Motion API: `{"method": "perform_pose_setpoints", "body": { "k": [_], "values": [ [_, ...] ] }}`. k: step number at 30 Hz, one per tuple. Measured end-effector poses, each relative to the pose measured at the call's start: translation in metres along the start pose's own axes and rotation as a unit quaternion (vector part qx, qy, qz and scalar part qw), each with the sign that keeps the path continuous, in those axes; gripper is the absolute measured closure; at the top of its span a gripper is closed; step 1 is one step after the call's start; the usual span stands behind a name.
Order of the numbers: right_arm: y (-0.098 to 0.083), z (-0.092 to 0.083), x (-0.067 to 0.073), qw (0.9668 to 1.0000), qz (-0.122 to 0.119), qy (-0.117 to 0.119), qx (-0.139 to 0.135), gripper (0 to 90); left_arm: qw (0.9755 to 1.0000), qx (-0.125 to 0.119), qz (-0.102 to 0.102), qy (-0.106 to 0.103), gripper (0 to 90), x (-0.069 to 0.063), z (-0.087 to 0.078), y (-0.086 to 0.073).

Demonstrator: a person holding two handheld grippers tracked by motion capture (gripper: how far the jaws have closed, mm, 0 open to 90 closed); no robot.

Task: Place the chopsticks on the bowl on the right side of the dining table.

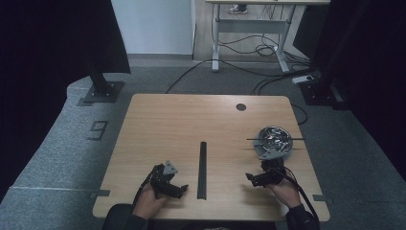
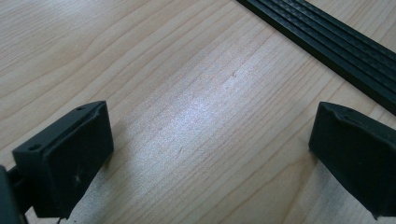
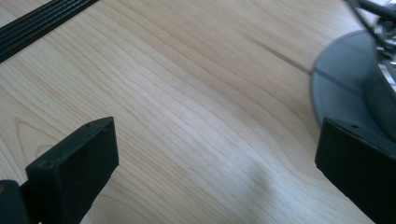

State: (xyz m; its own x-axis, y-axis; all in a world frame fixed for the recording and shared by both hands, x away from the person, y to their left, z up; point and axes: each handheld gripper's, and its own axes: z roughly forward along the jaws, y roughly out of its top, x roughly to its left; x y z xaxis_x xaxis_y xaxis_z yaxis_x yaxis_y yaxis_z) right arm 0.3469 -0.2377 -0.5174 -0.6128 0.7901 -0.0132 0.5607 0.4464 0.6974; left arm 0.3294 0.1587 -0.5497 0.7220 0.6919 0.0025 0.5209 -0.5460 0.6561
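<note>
1. Left gripper point(image 1: 168, 184) rests low on the near-left part of the wooden table point(image 1: 163, 124), jaws spread wide, nothing between them; the left gripper view has bare wood in the gap.
2. Right gripper point(image 1: 261, 178) sits near-right, jaws also spread, holding nothing.
3. Metal bowl point(image 1: 274, 139) stands on the right side of the table, just beyond the right gripper, not touched. It looks like it holds shiny small items, too small to tell what. A thin dark rod point(image 1: 275, 139) lies across its rim.
4. Black slotted strip point(image 1: 202, 170) runs down the table's middle, between the two grippers, touched by neither.
5. Progress, my read: nothing started yet. No grasp made, bowl undisturbed.
6. Left to do: basically everything. Right gripper is nearest the bowl, so a reach toward it seems likeliest.
</note>
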Motion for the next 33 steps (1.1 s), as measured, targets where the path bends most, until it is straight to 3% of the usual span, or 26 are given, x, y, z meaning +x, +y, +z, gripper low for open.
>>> {"method": "perform_pose_setpoints", "body": {
  "k": [33],
  "values": [
    [0.037, 0.050, 0.058, 0.9975, -0.053, 0.047, 0.009, 0.0, 1.0000, 0.000, 0.000, 0.000, 0.0, 0.000, 0.000, 0.000]
  ]
}}
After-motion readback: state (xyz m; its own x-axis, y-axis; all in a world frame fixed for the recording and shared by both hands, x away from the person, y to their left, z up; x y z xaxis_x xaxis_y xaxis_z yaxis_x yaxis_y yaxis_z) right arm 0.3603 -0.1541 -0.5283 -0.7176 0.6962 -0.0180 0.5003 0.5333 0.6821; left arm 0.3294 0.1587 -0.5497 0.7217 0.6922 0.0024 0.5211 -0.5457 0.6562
